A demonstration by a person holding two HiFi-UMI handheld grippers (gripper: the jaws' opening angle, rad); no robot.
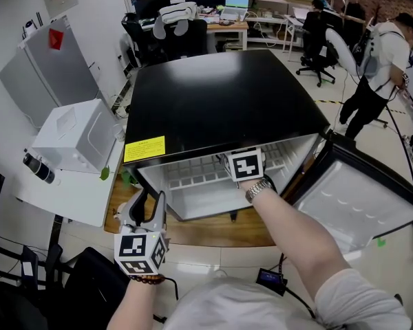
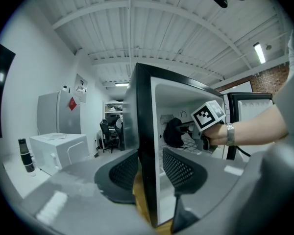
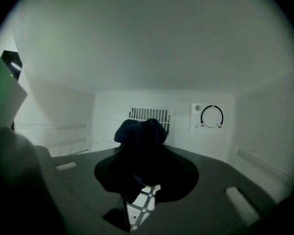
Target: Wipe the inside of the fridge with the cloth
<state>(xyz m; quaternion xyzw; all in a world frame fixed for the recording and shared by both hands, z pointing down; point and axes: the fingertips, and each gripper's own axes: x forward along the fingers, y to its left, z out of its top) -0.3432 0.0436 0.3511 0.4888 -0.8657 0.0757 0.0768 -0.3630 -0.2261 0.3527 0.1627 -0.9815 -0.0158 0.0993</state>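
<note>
Your right gripper [image 3: 142, 165] is inside the fridge [image 1: 220, 95], jaws closed on the dark cloth [image 3: 139, 133]. The cloth is bunched up and sticks out past the tips at frame centre in the right gripper view. It sits in front of the vent grille [image 3: 148, 114] on the white back wall, w/ the thermostat dial [image 3: 211, 116] just to the right of it. Can't tell whether the cloth touches the back wall. In the head view only the marker cube and your wrist w/ a watch show at the fridge mouth, centre frame. Your left gripper [image 2: 149, 173] is at the lower left of the head view, at the fridge's front left corner. Its jaws stand wide, one either side of the front edge of the fridge's side wall, and look clamped on it. The door [image 1: 358, 198] hangs open at the right of the head view. There's a yellow label [image 1: 144, 148] on the black top near the front left corner. A white appliance [image 1: 76, 136] and a dark bottle [image 1: 38, 167] sit on a table at the left, and a person [image 1: 382, 60] stands at the upper right.
</note>
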